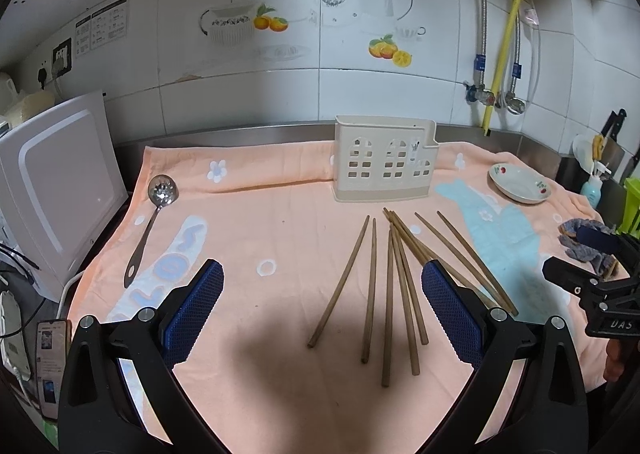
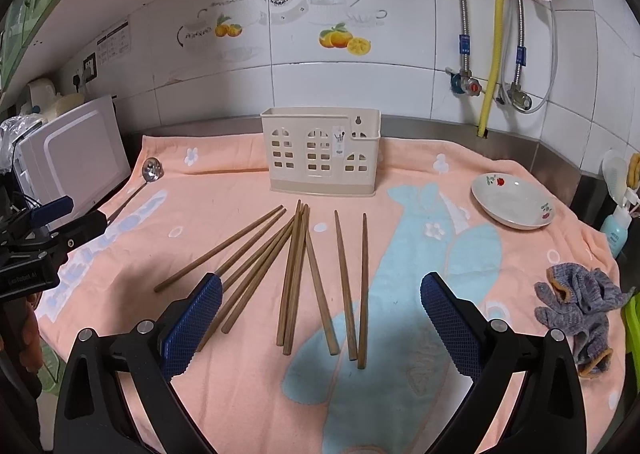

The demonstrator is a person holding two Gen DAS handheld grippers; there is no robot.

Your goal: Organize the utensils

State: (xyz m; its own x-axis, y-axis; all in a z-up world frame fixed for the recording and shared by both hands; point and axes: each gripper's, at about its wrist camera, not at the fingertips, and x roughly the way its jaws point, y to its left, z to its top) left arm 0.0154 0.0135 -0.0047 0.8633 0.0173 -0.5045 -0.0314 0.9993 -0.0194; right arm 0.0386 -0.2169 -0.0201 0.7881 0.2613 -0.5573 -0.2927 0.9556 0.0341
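a kitchen surface draped with a peach towel, seen from two hand-held grippers poised above it. the left hand-held gripper hangs over the near edge of the towel with its blue-padded fingers spread wide and nothing between them; the right hand-held gripper is likewise spread apart and empty. a fan of wooden chopsticks lies loose on the towel just ahead of both tools, some crossing one another near their far tips, the rest lying apart. behind the chopsticks, near the tiled wall, a cream utensil holder with window-shaped cutouts stands upright; its inside cannot be seen. a slotted metal spoon lies well apart on the left side of the towel, bowl toward the wall. a small white dish with a red fruit print rests to the right of the holder, and a crumpled grey cloth sits at the towel's right edge. a white appliance stands beside the towel on the left.
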